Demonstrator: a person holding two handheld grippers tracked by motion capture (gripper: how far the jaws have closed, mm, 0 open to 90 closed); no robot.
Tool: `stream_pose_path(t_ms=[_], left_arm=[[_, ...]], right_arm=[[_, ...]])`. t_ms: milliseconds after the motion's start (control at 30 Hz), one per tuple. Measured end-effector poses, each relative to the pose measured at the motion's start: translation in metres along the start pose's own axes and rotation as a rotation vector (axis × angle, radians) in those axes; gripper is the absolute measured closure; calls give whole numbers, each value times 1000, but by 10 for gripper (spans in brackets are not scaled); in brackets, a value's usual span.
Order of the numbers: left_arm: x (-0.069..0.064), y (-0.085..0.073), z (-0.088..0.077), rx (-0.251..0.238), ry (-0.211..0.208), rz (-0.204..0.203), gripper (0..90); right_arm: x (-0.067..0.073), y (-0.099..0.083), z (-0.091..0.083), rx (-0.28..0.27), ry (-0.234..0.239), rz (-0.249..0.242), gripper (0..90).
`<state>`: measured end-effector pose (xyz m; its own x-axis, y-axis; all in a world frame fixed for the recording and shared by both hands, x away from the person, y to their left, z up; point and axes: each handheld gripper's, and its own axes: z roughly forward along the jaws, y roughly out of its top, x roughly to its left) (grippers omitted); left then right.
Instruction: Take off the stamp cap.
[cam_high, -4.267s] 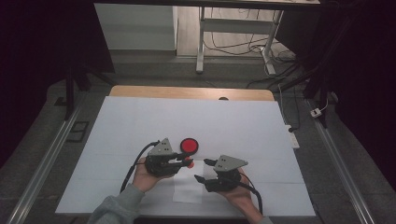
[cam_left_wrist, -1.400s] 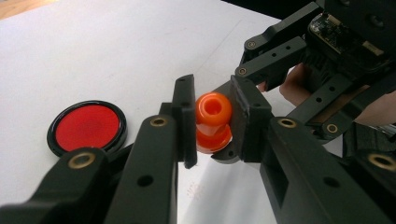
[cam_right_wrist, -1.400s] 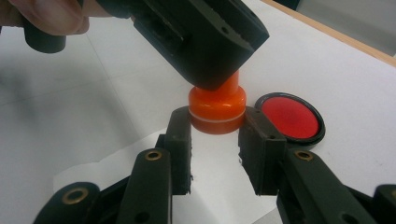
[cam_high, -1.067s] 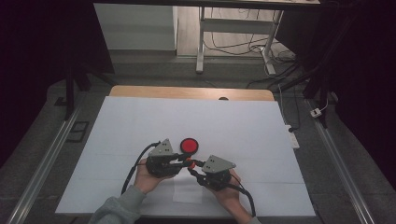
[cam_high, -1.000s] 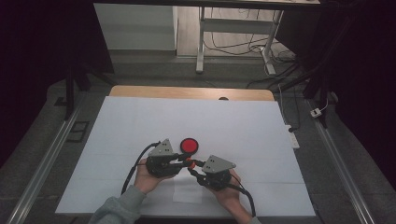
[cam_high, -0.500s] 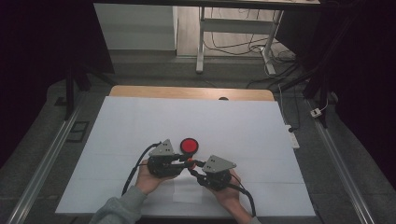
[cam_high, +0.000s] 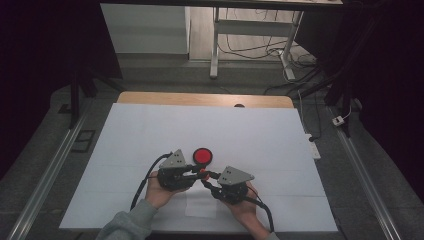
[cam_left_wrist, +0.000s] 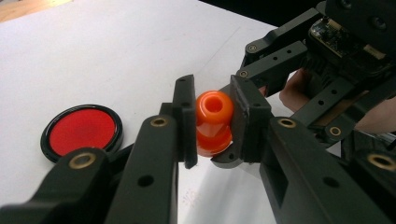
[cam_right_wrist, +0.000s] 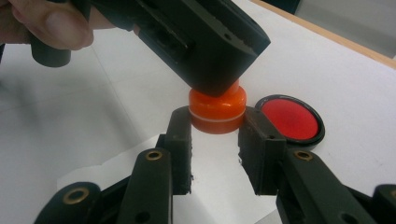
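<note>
Both grippers, left (cam_left_wrist: 212, 140) and right (cam_right_wrist: 215, 140), clamped the orange two-part piece (cam_left_wrist: 214, 122) mid-frame from opposite ends, seemingly to twist it apart.

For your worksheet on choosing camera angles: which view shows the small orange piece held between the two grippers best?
The left gripper view: the orange piece sits close, its open top and waist plain. The right gripper view shows its lower, banded half, the top hidden under the left gripper. In the high view it is a tiny orange speck.
</note>
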<state>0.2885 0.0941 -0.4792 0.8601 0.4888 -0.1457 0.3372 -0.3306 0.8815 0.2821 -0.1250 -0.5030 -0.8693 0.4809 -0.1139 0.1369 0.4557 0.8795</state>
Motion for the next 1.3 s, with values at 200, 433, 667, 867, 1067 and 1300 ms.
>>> stream_pose_path(t_ms=[200,433,667,867,1067,1300], left_arm=[[-1,0,0,-4,8,0,732],[-1,0,-1,-13,9,-1,733],[-1,0,-1,-21,10,-9,733],[-1,0,-2,-30,9,-13,733],[6,3,-19,-116,49,-44,733],[7,1,-17,-93,13,-45,732]], right_arm=[[-1,0,0,-1,0,-3,652],[-1,0,-1,-7,-1,-2,653],[-1,1,-1,-10,-3,11,654],[-1,1,-2,-13,-2,24,654],[-3,-4,1,38,-7,16,654],[3,0,-3,11,2,3,654]])
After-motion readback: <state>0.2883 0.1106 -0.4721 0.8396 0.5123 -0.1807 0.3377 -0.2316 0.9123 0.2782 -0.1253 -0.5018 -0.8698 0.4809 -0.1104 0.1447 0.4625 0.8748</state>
